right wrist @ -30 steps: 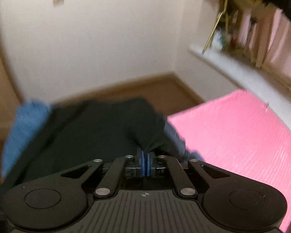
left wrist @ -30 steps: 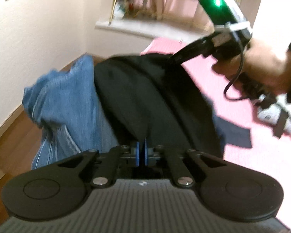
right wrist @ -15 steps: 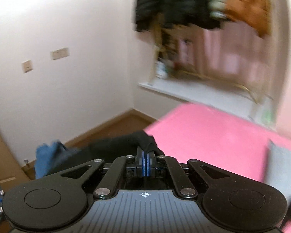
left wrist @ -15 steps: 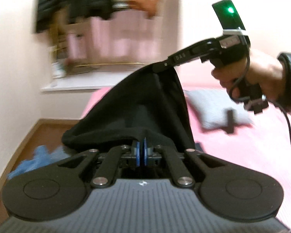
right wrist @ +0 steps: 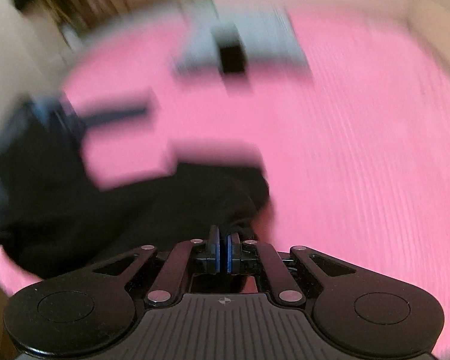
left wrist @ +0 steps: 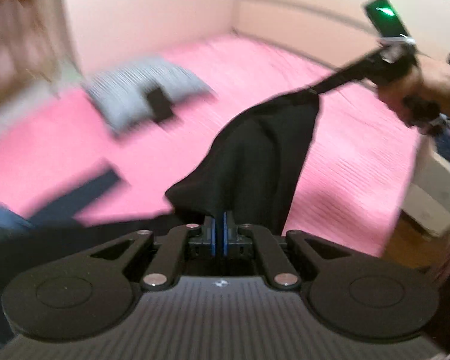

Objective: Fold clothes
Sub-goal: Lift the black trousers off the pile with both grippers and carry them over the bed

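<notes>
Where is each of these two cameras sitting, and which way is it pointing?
Left wrist view: sits on the left claw, facing along it over the pink bed; shows the person's hand holding the right claw.
Right wrist view: sits on the right claw, facing down at the bed; no body part shows.
Both share the black garment, pinched by both claws, and a grey cushion.

The pink bed cover (left wrist: 285, 69) lies bare across its wide middle and right side, open for a pass up to the pale wall (left wrist: 153, 9) behind. At the far left a grey pillow (left wrist: 141, 90) with a dark object (left wrist: 160, 106) on it blocks the way. A dark blue folded piece (left wrist: 84, 192) lies on the near left, and the hanging black garment (left wrist: 255, 162) fills the space between both grippers.
</notes>
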